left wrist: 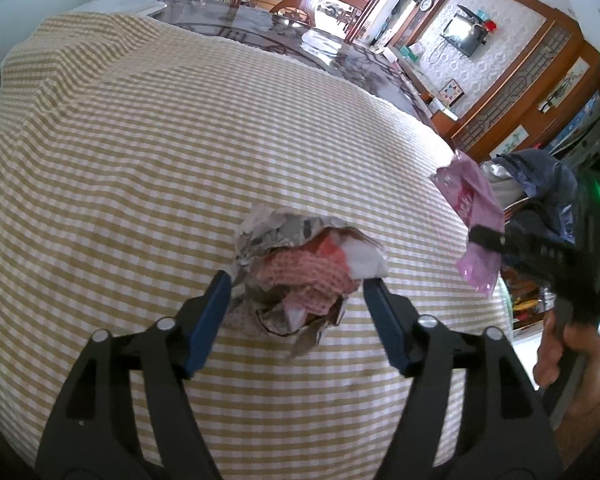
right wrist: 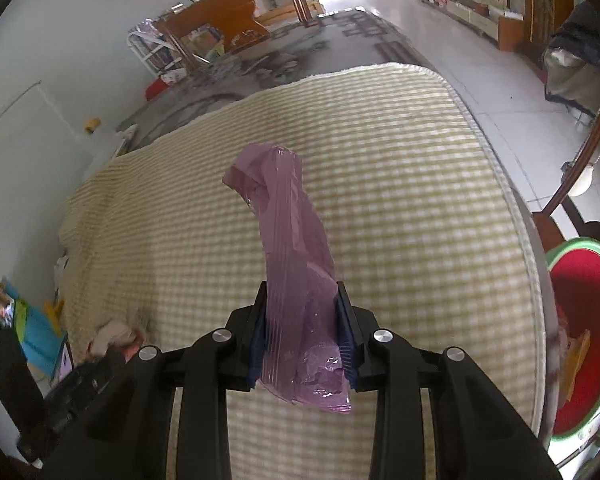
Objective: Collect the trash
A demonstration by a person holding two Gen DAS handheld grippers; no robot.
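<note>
Right gripper clamps purple wrapper; red basin at three o'clock. Left gripper wide around trash wad.

Support surface: desk with a dark glossy patterned top, mostly covered by a yellow-and-white checked cloth, wrinkled toward its left side. Lying on the cloth: one crumpled wad of trash, made up of newspaper, pink netting and white tissue. Far part of the desk top is uncovered.
</note>
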